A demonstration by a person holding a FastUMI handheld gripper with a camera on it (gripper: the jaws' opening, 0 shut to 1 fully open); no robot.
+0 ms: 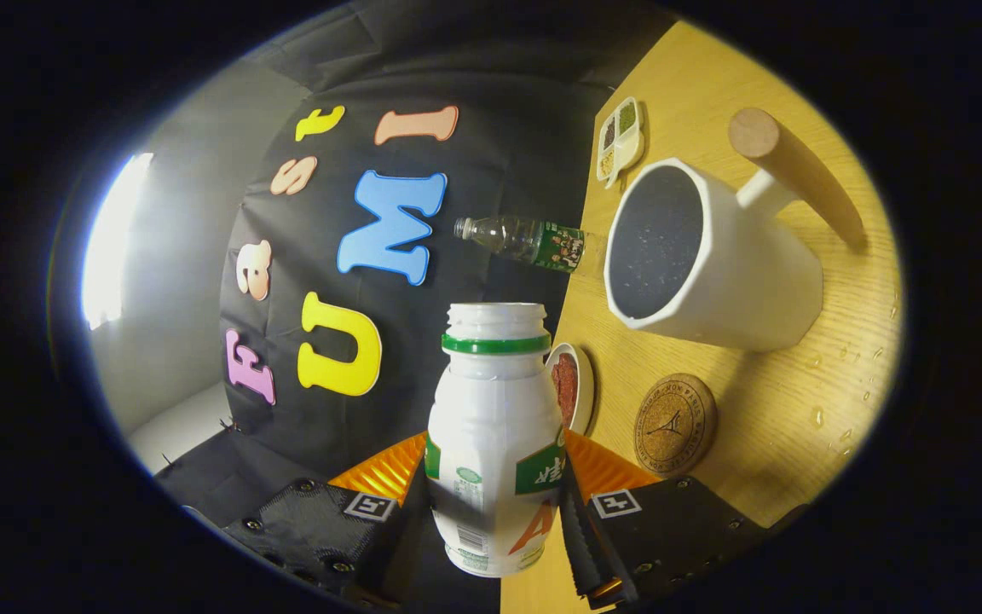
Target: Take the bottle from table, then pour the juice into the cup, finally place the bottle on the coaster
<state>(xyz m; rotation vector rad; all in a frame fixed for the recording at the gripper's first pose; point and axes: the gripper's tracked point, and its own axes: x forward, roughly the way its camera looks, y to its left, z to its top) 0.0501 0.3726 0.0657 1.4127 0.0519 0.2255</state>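
With both fingers pressed against its sides, the claw (495, 512) has the white bottle (493, 443) clamped low on its body, and I hold it rolled well over, so the tabletop (755, 443) runs up one side of my view rather than lying flat. The bottle's long axis runs straight out along the fingers, its uncapped mouth and green neck ring pointing away from me.

Everything now turns on where that mouth sits against the cup (708, 256). The white cup with its wooden handle stands on the tabletop, beyond the bottle's mouth and off to one side, its dark opening facing me; I judge the neck is near the rim but not over it. I cannot see any juice running, so I take the pour as not clearly begun or already finished.

The cork coaster (675, 424) lies bare, nearer the claw than the cup, just beside a small dish (570, 388).
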